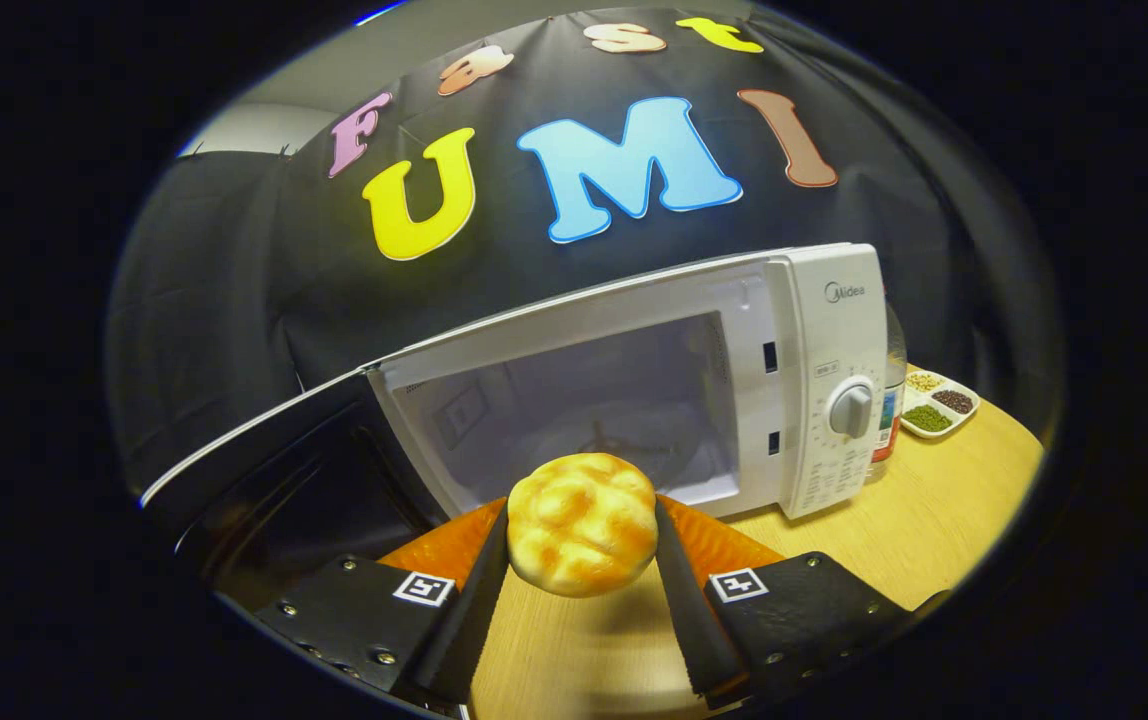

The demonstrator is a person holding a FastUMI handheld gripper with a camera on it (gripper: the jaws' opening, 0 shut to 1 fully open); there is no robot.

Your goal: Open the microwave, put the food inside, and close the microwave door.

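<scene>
Across the middle of the frame your microwave [634,390] stands on the wooden table [934,520] with its door [264,470] swung open to the left, the cavity facing you. At lower centre your gripper [582,560] is clamped on the bread roll [582,522], one finger pressing each side, the roll lifted just before the cavity. The roll is roundish, its longer axis running finger to finger; the door's lower edge is cut off, and the small dish [939,405] at right is hard to make out.

Wooden table [934,520], microwave [634,390], bottle [892,400] and sectioned dish [939,405] on it
</scene>
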